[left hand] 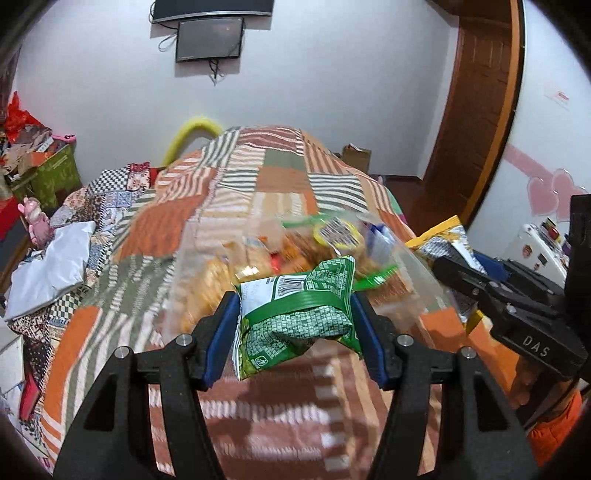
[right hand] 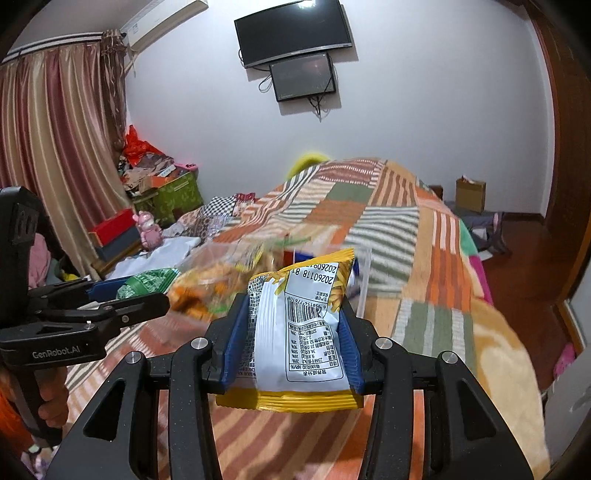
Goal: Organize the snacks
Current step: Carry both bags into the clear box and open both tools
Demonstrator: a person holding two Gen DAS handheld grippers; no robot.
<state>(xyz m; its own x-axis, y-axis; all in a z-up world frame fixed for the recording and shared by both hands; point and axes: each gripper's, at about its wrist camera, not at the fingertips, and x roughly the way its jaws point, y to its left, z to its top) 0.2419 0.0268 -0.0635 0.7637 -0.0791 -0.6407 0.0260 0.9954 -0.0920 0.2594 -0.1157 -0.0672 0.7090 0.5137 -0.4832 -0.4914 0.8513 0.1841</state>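
Left tongs are clamping a crumpled green-and-white foil snack packet across its middle, blue pads pressing both sides, packet held off the striped patchwork bedspread. Right tongs are squeezing a white-and-yellow foil chip bag, upright, barcode side facing the camera, bottom seam hanging below the pads.

Just beyond both packets, a clear plastic bag of mixed snacks is lying on the bed, blurred, contents orange and yellow, exact items hard to tell. Mouth of that bag is not clearly visible in either view.

Judgement: step in hand looks like carrying both packets toward the clear bag. To do it well: keep grips firm but not crushing, since both packets are puffy and slippery; bring one in at a time so the tongs are not colliding; find the bag opening before letting go.

Left wrist view is showing the right tongs side-on at the right edge with the chip bag's yellow corner poking out, plus a wooden door. Right wrist view is showing the left tongs side-on at the left edge with the green packet, plus striped curtains and a wall air conditioner, absent in the other view. Wall-mounted black screens are appearing in both.
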